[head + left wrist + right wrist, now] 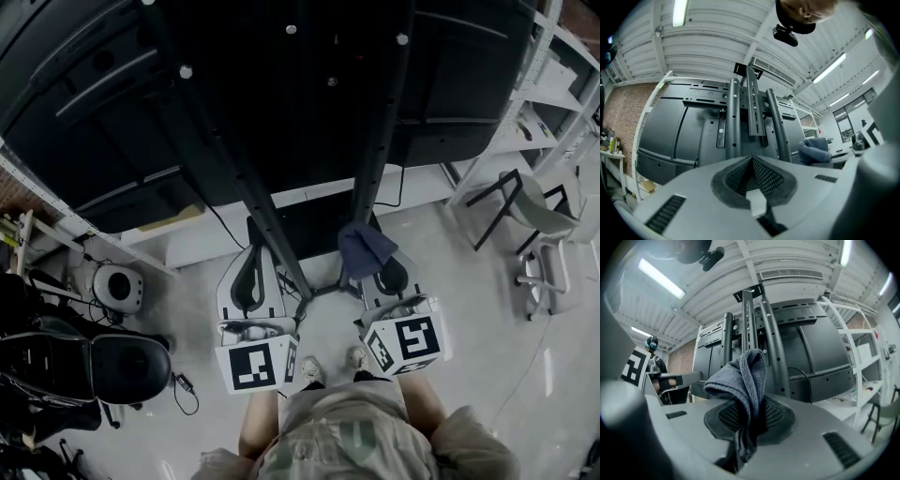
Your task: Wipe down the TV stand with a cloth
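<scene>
While right claw (749, 414) pinches nubby cloth (740, 376) | left claw (751, 161) closed | tubular stand (746, 319)

This is a workshop or lab hall, not a home. A ribbed metal ceiling (712, 47) carries strip lights (679, 9) and an air vent (792, 274). There is a bare brick wall (623, 112) and a grey concrete floor (450, 272). White metal shelving racks (548, 89) stand along the wall, with a plain chair (544, 211) beside them.

Nothing readable anywhere, honestly. The cubes on my left gripper (251, 267) and right gripper (384, 272) only show black-and-white square patterns, and my shirt (361, 441) print at 6 o'clock is too blurry.
</scene>
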The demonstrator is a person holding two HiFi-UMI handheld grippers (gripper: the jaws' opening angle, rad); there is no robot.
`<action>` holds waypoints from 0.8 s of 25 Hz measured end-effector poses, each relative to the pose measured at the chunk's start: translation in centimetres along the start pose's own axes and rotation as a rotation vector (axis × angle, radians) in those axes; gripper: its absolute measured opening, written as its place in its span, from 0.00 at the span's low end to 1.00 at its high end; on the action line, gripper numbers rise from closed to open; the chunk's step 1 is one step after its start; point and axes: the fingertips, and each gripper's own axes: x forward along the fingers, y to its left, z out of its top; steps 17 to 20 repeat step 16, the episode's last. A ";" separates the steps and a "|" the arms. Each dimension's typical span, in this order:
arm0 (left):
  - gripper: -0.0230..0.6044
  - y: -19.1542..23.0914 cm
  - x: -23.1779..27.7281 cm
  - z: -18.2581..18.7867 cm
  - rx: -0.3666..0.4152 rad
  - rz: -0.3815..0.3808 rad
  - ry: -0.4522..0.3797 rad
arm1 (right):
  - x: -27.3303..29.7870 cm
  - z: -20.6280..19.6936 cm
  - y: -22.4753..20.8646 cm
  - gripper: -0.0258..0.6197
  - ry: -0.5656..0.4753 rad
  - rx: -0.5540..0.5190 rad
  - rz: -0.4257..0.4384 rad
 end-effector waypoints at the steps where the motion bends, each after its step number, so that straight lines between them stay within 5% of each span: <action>1: 0.06 -0.2 0.0 0.1 0.001 -0.003 0.001 | -0.1 0.2 0.0 0.13 -0.003 -0.024 -0.006; 20: 0.06 -1.0 -0.2 0.2 -0.004 -0.013 0.011 | -1.0 0.4 0.0 0.13 0.003 -0.037 0.001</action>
